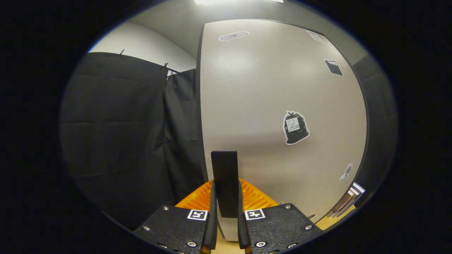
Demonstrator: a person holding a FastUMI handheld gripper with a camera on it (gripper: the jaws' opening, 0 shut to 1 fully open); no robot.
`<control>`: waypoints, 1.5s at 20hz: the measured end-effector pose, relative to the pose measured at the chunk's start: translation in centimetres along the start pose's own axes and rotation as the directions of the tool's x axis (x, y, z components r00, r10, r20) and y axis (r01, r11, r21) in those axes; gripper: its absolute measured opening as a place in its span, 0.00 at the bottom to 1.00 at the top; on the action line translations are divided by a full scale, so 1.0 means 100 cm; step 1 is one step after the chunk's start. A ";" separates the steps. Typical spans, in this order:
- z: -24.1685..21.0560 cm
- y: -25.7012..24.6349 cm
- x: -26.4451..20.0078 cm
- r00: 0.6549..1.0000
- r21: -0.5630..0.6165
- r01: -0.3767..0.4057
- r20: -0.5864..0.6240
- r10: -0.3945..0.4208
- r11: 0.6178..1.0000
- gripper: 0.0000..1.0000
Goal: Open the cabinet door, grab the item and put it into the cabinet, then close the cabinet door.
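A beige cabinet door (275, 91) stands right in front of me, with several stickers on it, one a black bag shape (296, 127). A black upright handle (224, 176) is fixed near the door's left edge. My gripper (226, 192) is shut on this handle: the orange fingers (197, 198) press it from both sides, and its top sticks out above them. The door's left edge lies just left of the handle. I cannot tell how far the door is swung.
Black cloth (116, 134) hangs to the left of the door as the booth wall. Past the door's lower right corner a few flat striped things (349, 199) lie on a wooden surface (332, 220). A dark frame (379, 116) runs along the door's right side.
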State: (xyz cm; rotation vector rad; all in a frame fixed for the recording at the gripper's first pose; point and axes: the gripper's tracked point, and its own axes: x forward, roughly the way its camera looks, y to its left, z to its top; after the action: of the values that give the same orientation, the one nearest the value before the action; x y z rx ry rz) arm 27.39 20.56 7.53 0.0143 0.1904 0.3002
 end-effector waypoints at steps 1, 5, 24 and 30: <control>-0.001 0.000 -0.006 1.000 0.003 -0.011 -0.003 0.011 1.000 0.24; -0.004 -0.003 -0.031 0.998 -0.001 -0.053 -0.023 0.053 0.999 0.24; -0.004 -0.030 -0.101 0.990 -0.004 -0.131 -0.061 0.130 0.991 0.24; -0.003 -0.041 -0.118 0.993 -0.016 -0.114 -0.046 0.113 0.993 0.22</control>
State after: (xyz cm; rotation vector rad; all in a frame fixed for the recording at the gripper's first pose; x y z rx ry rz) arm 17.42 13.16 9.22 0.0002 0.2316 0.4156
